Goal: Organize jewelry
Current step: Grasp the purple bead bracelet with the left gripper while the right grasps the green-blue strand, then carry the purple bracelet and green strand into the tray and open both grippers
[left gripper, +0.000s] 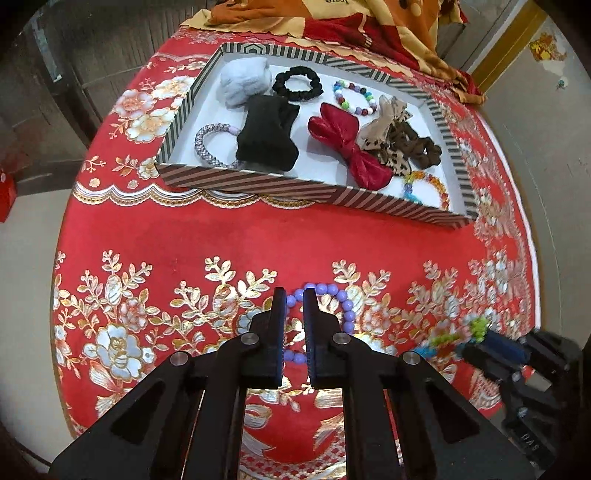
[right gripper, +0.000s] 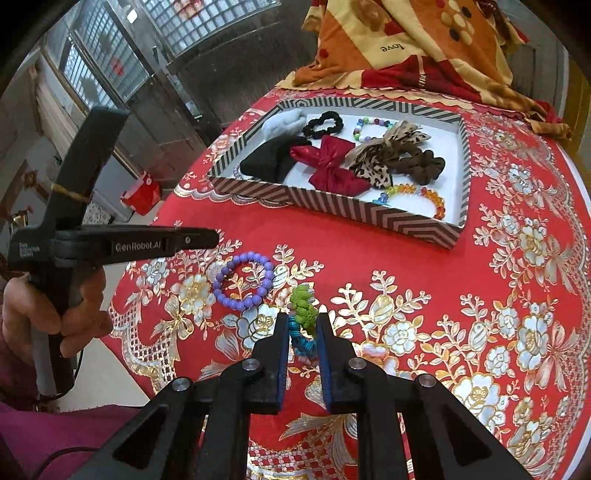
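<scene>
A purple bead bracelet (left gripper: 345, 310) lies low on the red flowered tablecloth. My left gripper (left gripper: 293, 300) is shut on its left side, with one bead between the fingertips. In the right wrist view the purple bracelet (right gripper: 243, 280) shows as a ring just below the left gripper's (right gripper: 216, 236) tip. I cannot tell there whether it is off the cloth. My right gripper (right gripper: 303, 322) is shut on a green, turquoise and pink chip bracelet (right gripper: 301, 301), held above the cloth. The left wrist view shows that chip bracelet (left gripper: 448, 336) blurred at the lower right.
A striped tray (left gripper: 258, 186) at the table's far side holds bows, scrunchies and bead bracelets. Behind it lies an orange and red blanket (left gripper: 351, 22). A person's hand (right gripper: 55, 314) holds the left gripper's handle. The round table's edge curves close on both sides.
</scene>
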Available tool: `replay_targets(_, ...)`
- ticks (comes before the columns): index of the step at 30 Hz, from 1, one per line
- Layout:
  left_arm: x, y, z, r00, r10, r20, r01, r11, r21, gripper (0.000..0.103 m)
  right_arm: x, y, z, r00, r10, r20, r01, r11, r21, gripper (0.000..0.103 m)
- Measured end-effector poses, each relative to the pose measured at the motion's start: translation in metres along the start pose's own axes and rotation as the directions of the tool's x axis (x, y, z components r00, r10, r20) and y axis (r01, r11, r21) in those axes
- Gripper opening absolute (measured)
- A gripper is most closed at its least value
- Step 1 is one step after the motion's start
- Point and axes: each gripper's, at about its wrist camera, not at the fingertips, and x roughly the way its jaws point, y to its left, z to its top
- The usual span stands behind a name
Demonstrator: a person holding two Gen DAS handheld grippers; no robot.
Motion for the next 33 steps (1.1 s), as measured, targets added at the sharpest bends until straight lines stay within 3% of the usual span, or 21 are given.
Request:
replay_targets(3,0.009,-0.003,-0.005,0.999,0.033,-0.017,-0.032,0.999,0.024,0.013,0.001,-0.003,-0.001,1.000,0.002,-0.003,-0.002,1.000,0.014,0.014)
replay_targets(6,0.025,-0.006,-0.008,0.997,0.053,-0.054,-0.051,0.998,0.046,0.033,0.002,-0.006,-0.003,1.000,0.002,-0.010,-0.002,1.000,0.022,0.014)
replay_targets(13,0.046,-0.016,-0.008,0.993,0.102,-0.055,-0.095,0.990,0.107,0.031,0.002,-0.007,-0.005,1.000,0.003,-0.016,-0.003,1.000,0.029,0.014)
replay_targets(15,0.046,-0.018,-0.007,0.993,0.107,-0.043,-0.101,0.988,0.119,0.011,0.002,-0.007,-0.005,1.000,0.003,-0.015,-0.003,1.000,0.030,0.014)
replay_targets(17,0.046,-0.018,-0.006,0.995,0.085,-0.043,-0.079,0.989,0.125,0.008,0.002,-0.007,-0.005,1.000,0.004,-0.013,-0.003,0.999,0.034,0.014)
replay_targets(26,0.002,-0.014,0.001,1.000,-0.029,-0.007,0.030,0.995,0.092,0.008,-0.010,-0.011,0.004,1.000,0.009,0.019,-0.010,0.999,0.042,0.014)
replay_targets(33,-0.032,-0.021,0.014,0.997,-0.053,0.053,0.048,0.994,0.099,0.008,-0.019,-0.014,0.023,0.999,-0.001,0.048,0.000,1.000,0.028,0.014)
